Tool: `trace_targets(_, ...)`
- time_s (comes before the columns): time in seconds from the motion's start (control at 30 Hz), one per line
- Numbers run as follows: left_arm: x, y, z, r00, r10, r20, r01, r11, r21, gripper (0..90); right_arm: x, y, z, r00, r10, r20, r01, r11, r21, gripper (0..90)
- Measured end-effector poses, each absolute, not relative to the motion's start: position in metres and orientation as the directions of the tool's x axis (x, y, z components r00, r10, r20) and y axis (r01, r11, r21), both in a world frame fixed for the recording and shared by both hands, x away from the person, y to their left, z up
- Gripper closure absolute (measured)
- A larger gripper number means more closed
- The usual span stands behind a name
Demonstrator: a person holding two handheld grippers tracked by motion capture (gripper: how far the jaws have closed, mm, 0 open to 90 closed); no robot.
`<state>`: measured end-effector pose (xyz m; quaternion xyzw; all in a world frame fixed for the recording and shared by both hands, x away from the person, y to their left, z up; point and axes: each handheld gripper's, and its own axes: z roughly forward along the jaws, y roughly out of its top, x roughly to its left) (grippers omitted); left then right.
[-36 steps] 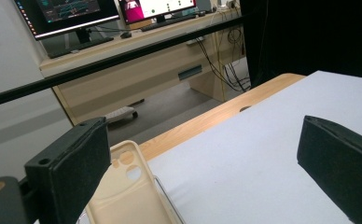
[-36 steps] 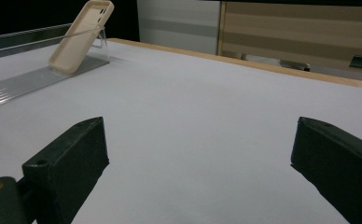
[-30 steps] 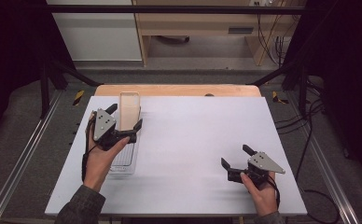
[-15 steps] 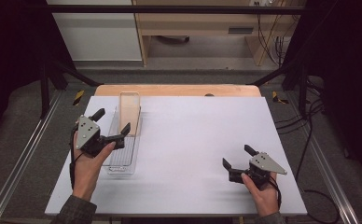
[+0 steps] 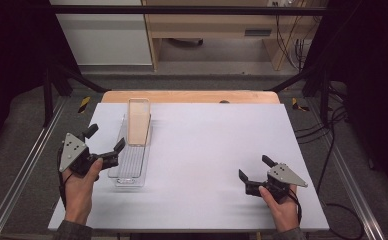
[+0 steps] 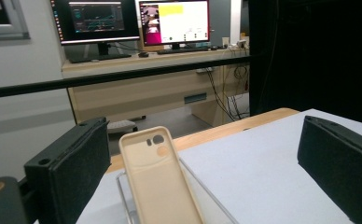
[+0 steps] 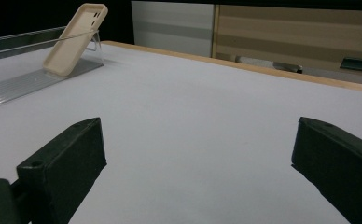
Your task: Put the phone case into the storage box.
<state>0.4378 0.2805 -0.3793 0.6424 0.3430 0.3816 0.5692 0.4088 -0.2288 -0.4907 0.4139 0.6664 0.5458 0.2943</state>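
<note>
Beige phone case (image 5: pixel 139 121) leaning upright in clear tray (image 5: pixel 130 172) at table's (image 5: pixel 207 150) ten o'clock. Left gripper (image 5: pixel 105 142) hovering beside tray, jaws spread; right gripper (image 5: pixel 254 174) idling at four o'clock, jaws spread. Case looking light, flexible, slippery: pinching long side edges advisable.

One phone case (image 5: pixel 138 122), one clear tray (image 5: pixel 128 167), two tongs.

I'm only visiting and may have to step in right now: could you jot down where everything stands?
Left tongs: open, holding nothing, beside the clear tray at the table's left.
Right tongs: open, holding nothing, resting low near the front right of the white table.
Beige phone case: leaning in the tray's far end, apart from both tongs.
Done: case sits in the tray.
Left: nothing obvious; likely just rest the hands.
</note>
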Motion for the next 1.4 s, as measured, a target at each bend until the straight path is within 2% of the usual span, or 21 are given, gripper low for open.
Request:
trace_targets(0.6,0.414,0.313,-0.403,0.471,0.879,0.070,0.025,-0.093,0.995,2.9,0.409,-0.229,-0.492,-0.483,0.874,0.056,0.237,0.069,0.969,2.9)
trace_targets(1.4,0.407,0.318,-0.432,0.514,0.856,0.062,-0.008,-0.067,0.998,3.4,0.406,-0.237,-0.494,-0.463,0.885,0.058,0.244,0.064,0.968,2.9)
